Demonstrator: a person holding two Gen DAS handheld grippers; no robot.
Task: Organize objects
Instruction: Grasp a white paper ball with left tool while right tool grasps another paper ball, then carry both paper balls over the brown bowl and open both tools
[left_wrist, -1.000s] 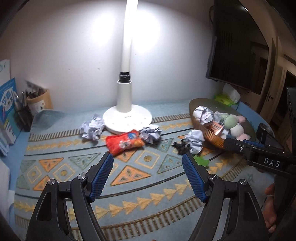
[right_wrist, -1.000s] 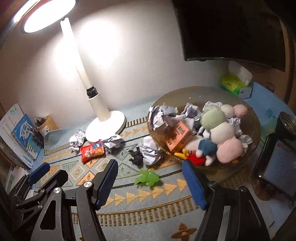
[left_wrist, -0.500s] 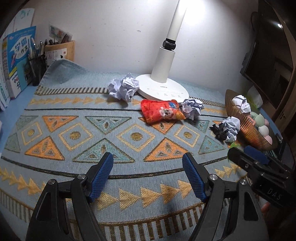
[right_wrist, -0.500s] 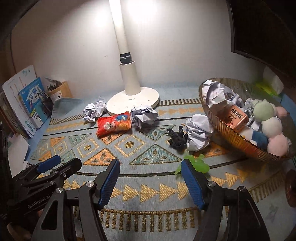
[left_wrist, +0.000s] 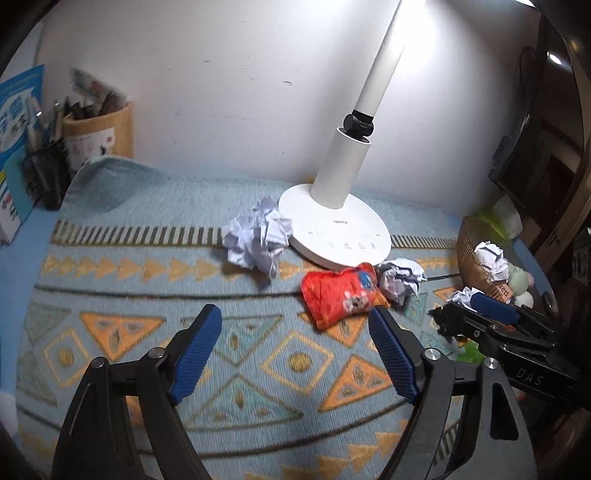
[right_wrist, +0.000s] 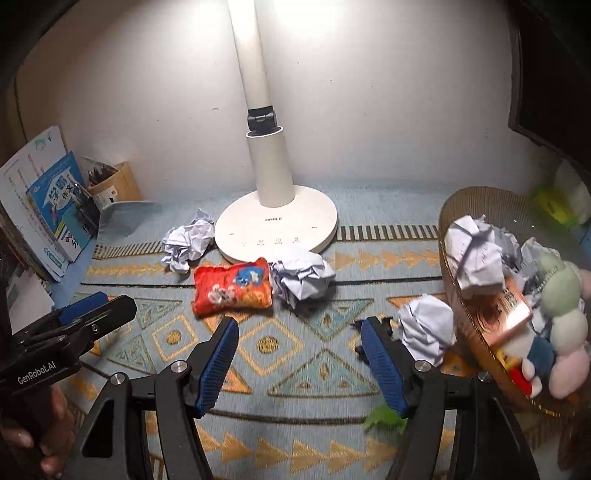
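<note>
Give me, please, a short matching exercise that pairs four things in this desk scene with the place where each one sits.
Things:
1. red snack packet
2. orange box
3. green toy
4. pencil holder

Places:
A. in the wicker basket
B. back left corner, against the wall
C. on the mat just in front of the lamp base
D. on the mat under the right gripper, partly hidden

Pairs: 1-C, 2-A, 3-D, 4-B

White wall (right_wrist: 369, 110), lit desk lamp (right_wrist: 275, 218), patterned blue mat (left_wrist: 147, 295).
</note>
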